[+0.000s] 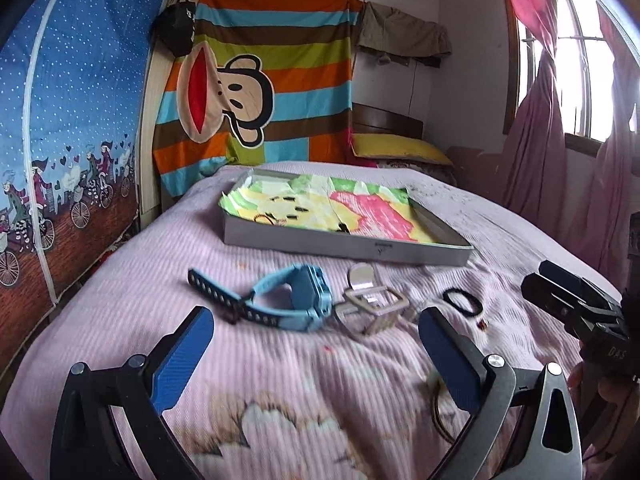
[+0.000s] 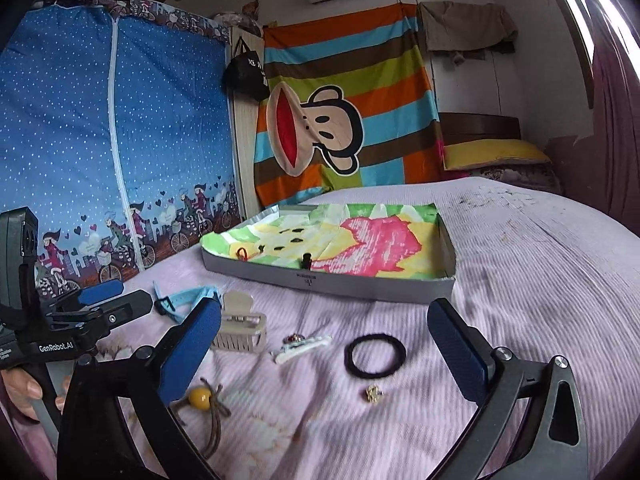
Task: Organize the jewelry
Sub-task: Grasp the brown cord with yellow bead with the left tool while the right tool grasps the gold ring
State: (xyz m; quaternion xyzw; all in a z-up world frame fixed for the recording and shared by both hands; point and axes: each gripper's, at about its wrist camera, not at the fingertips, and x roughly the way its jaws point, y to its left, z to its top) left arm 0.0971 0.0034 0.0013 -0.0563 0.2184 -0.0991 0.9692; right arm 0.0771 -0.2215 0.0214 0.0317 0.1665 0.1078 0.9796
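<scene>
Bedspread [image 2: 520, 280], pink, bearing grey tray [image 2: 328, 286] lined with bright cloth; blue watch [image 1: 296, 300], beige claw clip [image 2: 240, 326], black hair tie [image 2: 375, 354], white hairpin [image 2: 302, 346], yellow-bead tie [image 2: 200, 398] and small gold charm [image 2: 374, 393] lying loose on it, near the tray. Left gripper [image 1: 316, 360] and right gripper [image 2: 324, 354]: jaws spread wide, grasping nothing.

ribbed matt cloth bedspread [image 2: 520, 280], matt card tray [image 2: 360, 286] w/ cloth liner, glossy plastic claw clip [image 2: 240, 326], fuzzy hair tie [image 2: 375, 354].

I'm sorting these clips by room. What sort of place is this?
Most likely a home bedroom: the work surface is a bed with a pillow at its head, a zipped fabric wardrobe beside it, and curtains at the window.
</scene>
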